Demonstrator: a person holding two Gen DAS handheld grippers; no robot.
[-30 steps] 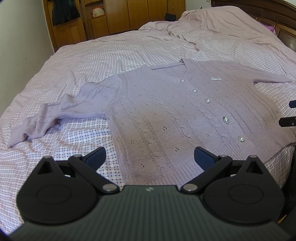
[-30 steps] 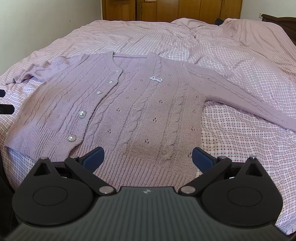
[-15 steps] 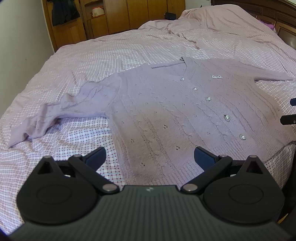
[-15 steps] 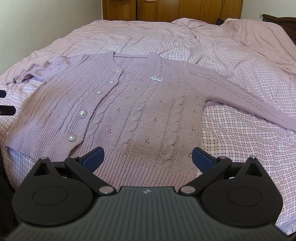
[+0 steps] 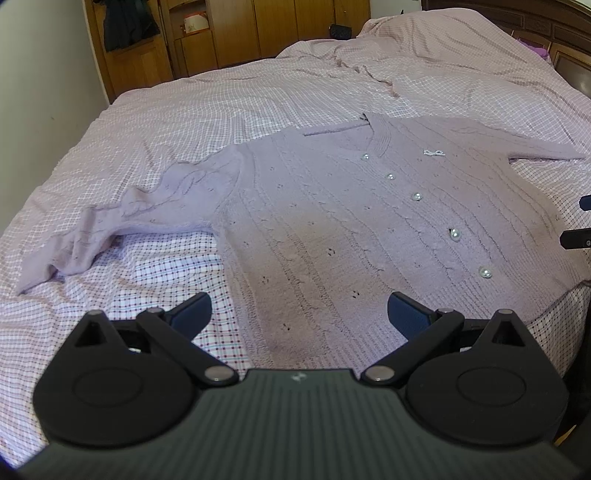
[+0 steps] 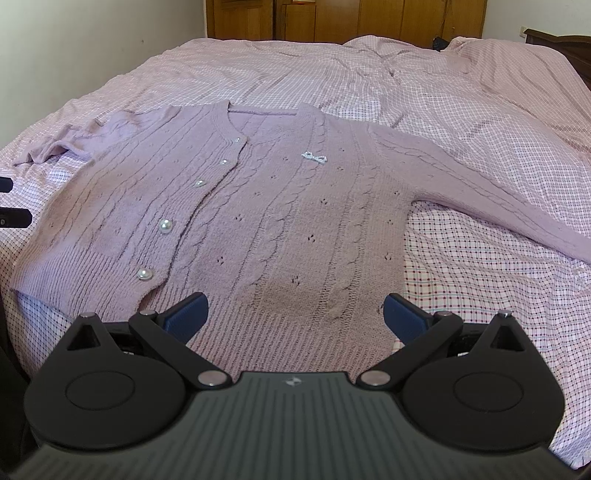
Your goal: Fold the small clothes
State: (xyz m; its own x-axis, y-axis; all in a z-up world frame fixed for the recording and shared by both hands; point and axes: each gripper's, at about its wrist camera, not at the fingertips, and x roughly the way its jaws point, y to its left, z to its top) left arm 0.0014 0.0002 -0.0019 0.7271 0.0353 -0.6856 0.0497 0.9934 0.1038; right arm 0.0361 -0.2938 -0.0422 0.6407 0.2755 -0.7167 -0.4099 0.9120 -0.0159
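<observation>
Cardigan (image 6: 280, 206) lies flat, buttoned, on bed (image 6: 461, 110) ready for folding; left gripper (image 5: 299, 314) and right gripper (image 6: 295, 312) hover wide open, empty, near hem.

The cardigan (image 6: 280, 206) is pale lilac, knitted in cable and eyelet patterns with a ribbed hem. Its buttons (image 6: 165, 226) are pearl white, and a small silvery bow (image 6: 314, 157) sits on the chest. The bedsheet (image 6: 480, 110) is pink-and-white check, with darker dotted checks near the hem. Each tool (image 5: 299, 314) (image 6: 293, 308) is black with blue finger pads (image 6: 186, 313). The wardrobe (image 5: 258, 29) is warm brown wood.
</observation>
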